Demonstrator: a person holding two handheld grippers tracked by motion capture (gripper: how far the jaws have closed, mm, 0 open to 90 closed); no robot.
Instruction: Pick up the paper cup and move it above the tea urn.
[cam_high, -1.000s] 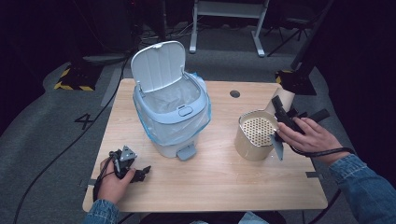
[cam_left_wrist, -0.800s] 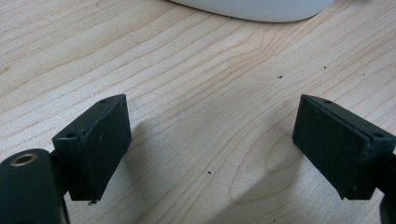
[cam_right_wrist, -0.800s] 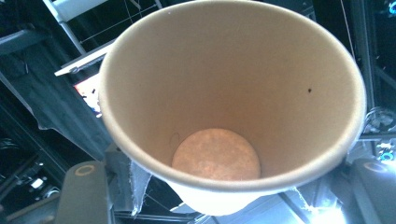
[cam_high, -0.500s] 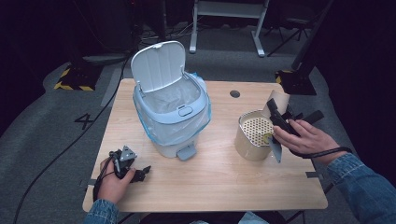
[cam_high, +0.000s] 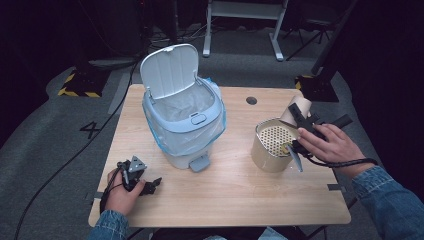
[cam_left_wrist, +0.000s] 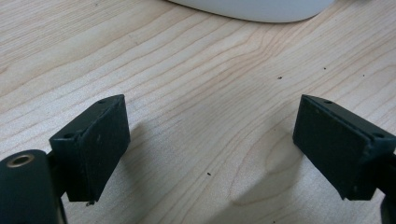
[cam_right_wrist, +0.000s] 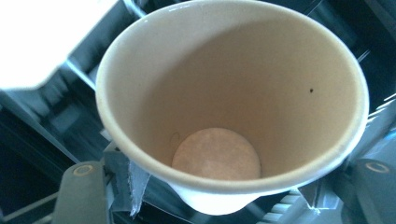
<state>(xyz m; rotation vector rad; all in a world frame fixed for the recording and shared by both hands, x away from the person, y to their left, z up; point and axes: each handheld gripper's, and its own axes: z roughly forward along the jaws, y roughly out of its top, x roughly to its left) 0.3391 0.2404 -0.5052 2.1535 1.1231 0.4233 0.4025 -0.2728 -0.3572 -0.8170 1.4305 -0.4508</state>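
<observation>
presently the chief risk lies with the paper cup (cam_right_wrist: 232, 100), which the right gripper (cam_high: 300, 123) holds by its lower end, the mouth turned toward that gripper's own camera. a thin paper wall gives easily: any harder squeeze would likely crush it, and a looser one could let it slide out and drop onto the table (cam_high: 235, 200) or roll off the right edge, which is near. judging from the high view, the cup (cam_high: 294, 107) is above the far rim of the tan canister (cam_high: 272, 145) with its perforated insert, so a careless swing could knock that canister over. the pedal bin (cam_high: 187, 122), lid up and bag-lined, stands well apart to the left; a carry toward it would cross open tabletop, where a slip would go unprotected.

right gripper: jaws set fairly wide, closed on the cup's base, one on each side of it in the right gripper view.

left gripper (cam_high: 142, 184): resting low at the near left of the table, jaws spread wide, nothing between them but bare wood, the bin's white base just ahead.
</observation>
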